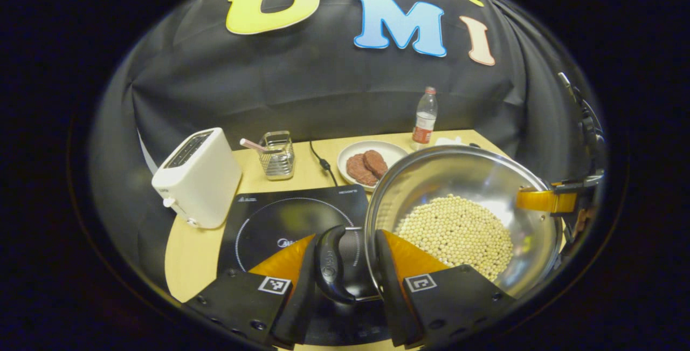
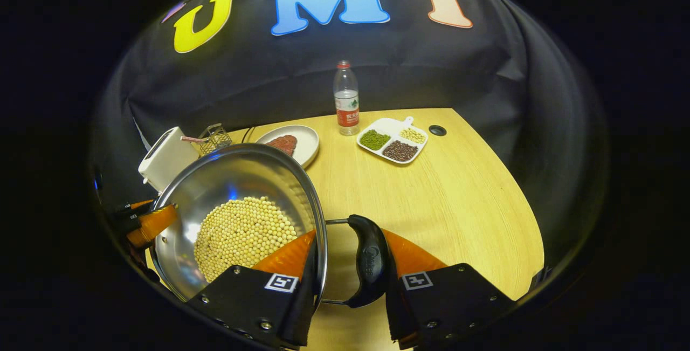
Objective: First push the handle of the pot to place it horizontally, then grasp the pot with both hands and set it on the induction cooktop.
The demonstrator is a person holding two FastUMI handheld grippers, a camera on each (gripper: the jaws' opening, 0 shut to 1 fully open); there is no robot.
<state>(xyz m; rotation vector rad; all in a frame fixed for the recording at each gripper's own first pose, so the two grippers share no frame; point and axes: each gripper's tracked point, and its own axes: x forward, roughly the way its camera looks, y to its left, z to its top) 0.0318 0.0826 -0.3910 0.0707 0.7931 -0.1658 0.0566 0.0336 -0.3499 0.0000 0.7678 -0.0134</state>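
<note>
Above wooden table, pot sits level, side handles crosswise between both tongs.

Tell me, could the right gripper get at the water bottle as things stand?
Probably not yet: the right gripper is clamped across the pot rim and side handle. Once freed, the bare table leads open to the water bottle.

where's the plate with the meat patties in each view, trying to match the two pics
Left gripper view: the plate of patties sits at centre, just behind the pot's far rim, right of the induction cooktop.
Right gripper view: the same plate is upper left, behind the pot.
Shared landmark: the water bottle, to the plate's right.
</note>
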